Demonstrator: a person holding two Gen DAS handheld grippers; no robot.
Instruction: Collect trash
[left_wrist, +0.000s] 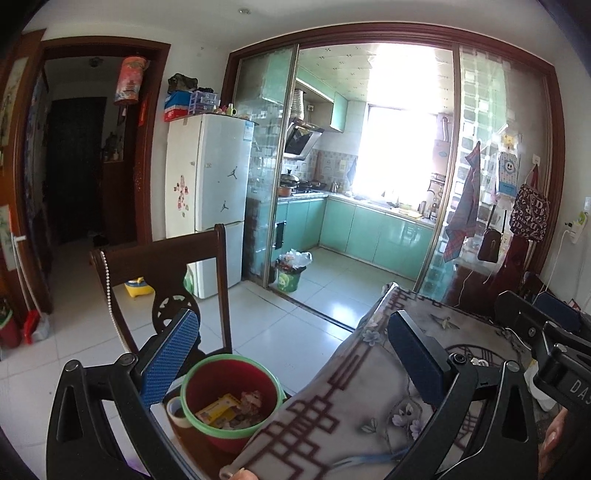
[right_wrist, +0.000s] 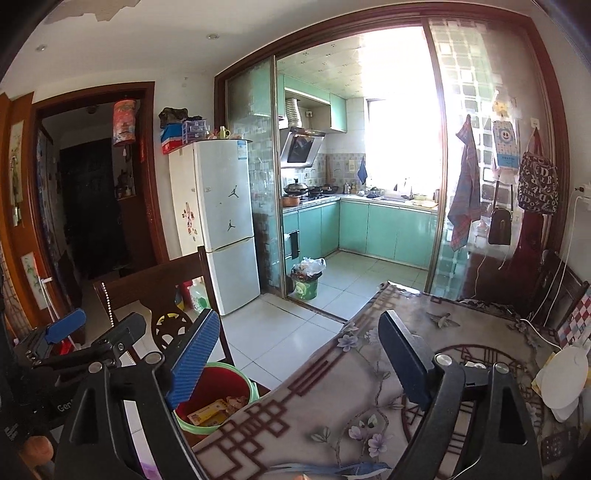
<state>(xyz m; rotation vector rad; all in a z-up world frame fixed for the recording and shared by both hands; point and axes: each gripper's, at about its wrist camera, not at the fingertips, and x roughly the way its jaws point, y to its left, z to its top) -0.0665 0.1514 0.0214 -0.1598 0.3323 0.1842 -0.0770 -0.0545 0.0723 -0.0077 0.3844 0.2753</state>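
Observation:
A small red bin with a green rim (left_wrist: 229, 400) sits on a chair seat beside the table; it holds a yellow wrapper (left_wrist: 218, 408) and crumpled scraps. It also shows in the right wrist view (right_wrist: 218, 397). My left gripper (left_wrist: 291, 354) is open and empty, raised over the table edge, with the bin below its left finger. My right gripper (right_wrist: 299, 354) is open and empty above the table (right_wrist: 369, 387). The left gripper's blue pad (right_wrist: 64, 326) shows at the far left of the right wrist view.
A dark wooden chair (left_wrist: 162, 266) stands at the table's left. A roll of tape (left_wrist: 177, 410) lies next to the bin. White round items (right_wrist: 565, 376) lie at the table's right edge. A green bin with a bag (left_wrist: 290, 271) stands at the kitchen doorway, next to a fridge (left_wrist: 210, 184).

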